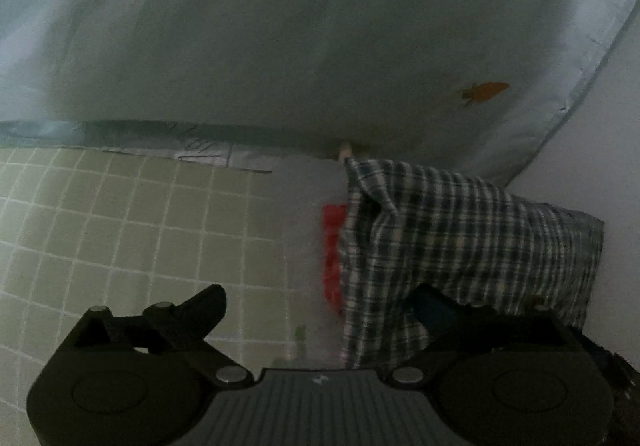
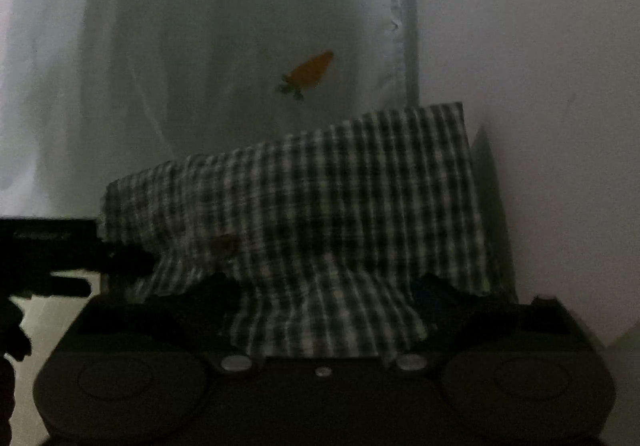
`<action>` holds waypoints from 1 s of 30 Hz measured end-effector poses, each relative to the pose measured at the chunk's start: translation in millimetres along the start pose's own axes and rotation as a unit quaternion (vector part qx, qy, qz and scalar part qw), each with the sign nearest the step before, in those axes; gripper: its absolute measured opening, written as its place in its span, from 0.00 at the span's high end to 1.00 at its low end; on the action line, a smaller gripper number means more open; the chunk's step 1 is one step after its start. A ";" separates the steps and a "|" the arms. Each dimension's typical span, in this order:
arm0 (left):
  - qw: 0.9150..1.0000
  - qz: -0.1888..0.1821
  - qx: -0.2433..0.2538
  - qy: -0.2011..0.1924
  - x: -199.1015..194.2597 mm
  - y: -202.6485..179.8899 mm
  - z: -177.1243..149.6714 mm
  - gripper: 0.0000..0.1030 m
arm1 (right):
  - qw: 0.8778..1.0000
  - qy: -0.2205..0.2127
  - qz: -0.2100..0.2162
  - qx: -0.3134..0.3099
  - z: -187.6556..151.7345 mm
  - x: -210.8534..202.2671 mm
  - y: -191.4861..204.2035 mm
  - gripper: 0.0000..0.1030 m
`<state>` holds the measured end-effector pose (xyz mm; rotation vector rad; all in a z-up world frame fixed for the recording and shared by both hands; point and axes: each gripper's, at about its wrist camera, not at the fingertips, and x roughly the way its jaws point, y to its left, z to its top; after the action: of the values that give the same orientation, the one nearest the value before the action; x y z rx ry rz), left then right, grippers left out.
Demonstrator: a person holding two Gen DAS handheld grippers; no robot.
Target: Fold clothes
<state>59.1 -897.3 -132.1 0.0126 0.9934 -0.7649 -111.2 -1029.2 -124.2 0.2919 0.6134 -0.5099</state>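
A pale blue-grey garment (image 1: 280,26) with an orange carrot print (image 1: 484,91) fills the upper part of the left wrist view; it also shows in the right wrist view (image 2: 208,46). A green-and-white plaid cloth (image 1: 460,230) lies against it. My left gripper (image 1: 320,306) is open, its right finger on the plaid cloth's edge. In the right wrist view the plaid cloth (image 2: 320,206) drapes over my right gripper (image 2: 320,294), whose jaws stand apart with cloth between them. The left gripper (image 2: 60,258) shows at the left edge.
A green mat with a white grid (image 1: 120,226) covers the surface at the left. A red item (image 1: 332,250) peeks out beside the plaid cloth. A white surface (image 2: 540,86) lies to the right.
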 end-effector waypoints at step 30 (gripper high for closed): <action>0.964 -0.056 0.187 -0.182 -322.2 33.9 -157.4 0.00 | 0.989 -0.081 -0.108 0.061 -109.2 -289.5 130.5 0.00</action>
<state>-139.2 -633.2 11.5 0.1407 0.4941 -1.0092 -295.7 -769.5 -18.0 0.2977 0.4581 -0.7739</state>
